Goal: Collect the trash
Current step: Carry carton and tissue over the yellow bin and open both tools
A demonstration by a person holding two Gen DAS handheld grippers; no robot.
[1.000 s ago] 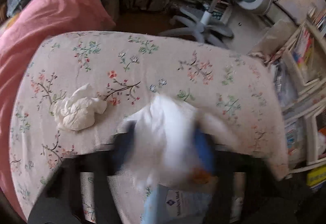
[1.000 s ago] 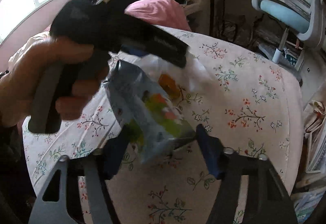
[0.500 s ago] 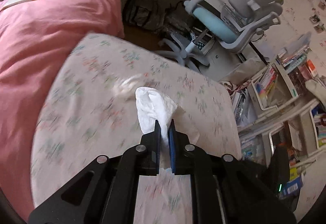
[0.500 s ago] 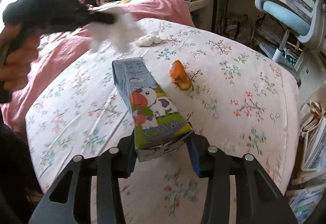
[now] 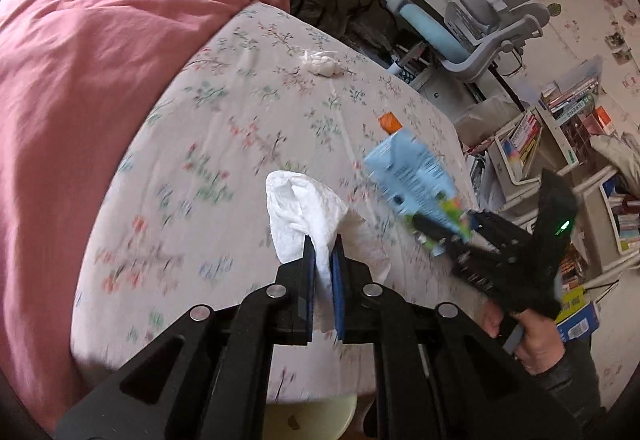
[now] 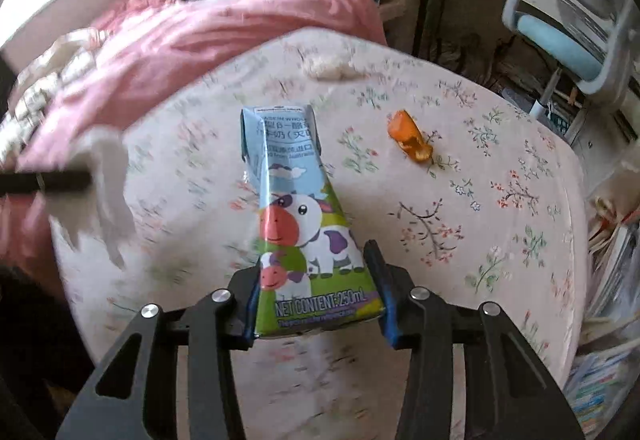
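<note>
Over the floral bed (image 5: 224,144), left tool (image 5: 322,252) pinches a white tissue (image 5: 298,216), right tool (image 6: 316,292) clamps the milk carton (image 6: 298,216), both lifted clear for binning; crumpled tissue (image 6: 330,68) and orange scrap (image 6: 410,138) remain on the sheet

The tissue (image 5: 304,208) is soft, crinkled white paper. The milk carton (image 6: 304,216) is smooth printed card with a slight sheen. Under it the floral sheet (image 6: 460,200) is matt woven cloth; behind it the pink quilt (image 6: 224,28) is matt, creased cloth.
</note>
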